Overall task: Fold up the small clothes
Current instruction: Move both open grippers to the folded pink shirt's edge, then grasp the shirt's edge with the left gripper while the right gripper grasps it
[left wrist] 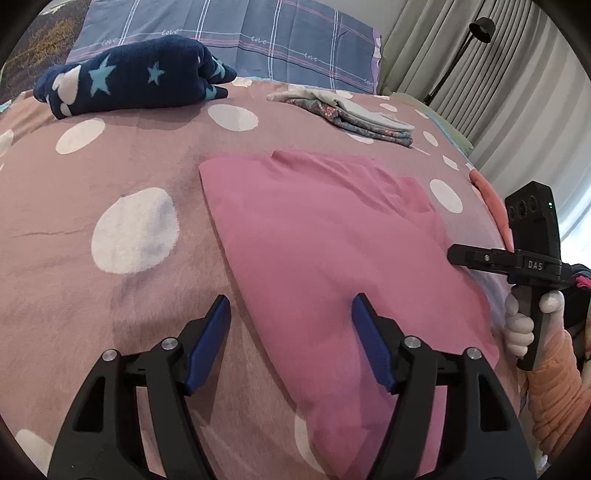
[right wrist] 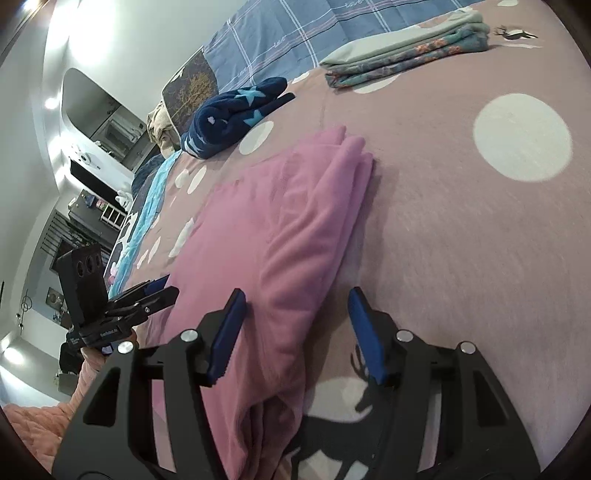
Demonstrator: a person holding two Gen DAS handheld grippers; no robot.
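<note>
A pink garment (left wrist: 314,229) (right wrist: 280,221) lies folded flat on the mauve dotted bedspread (left wrist: 110,166) (right wrist: 480,258). My left gripper (left wrist: 291,306) hovers open over its near left edge, one blue pad above the bedspread and the other above the pink cloth. My right gripper (right wrist: 295,299) is open too, straddling the garment's stacked right fold without pinching it. In the left wrist view the right gripper (left wrist: 454,255) reaches in from the right, held by a gloved hand (left wrist: 521,325). The left gripper (right wrist: 162,288) shows at the left of the right wrist view.
A navy garment with stars (left wrist: 136,77) (right wrist: 229,118) lies bunched at the back left. A folded stack of floral and grey clothes (left wrist: 369,114) (right wrist: 406,55) sits at the back right. A blue plaid pillow (left wrist: 240,29) lies behind them; a black lamp (left wrist: 476,29) and curtains stand beyond the bed's right side.
</note>
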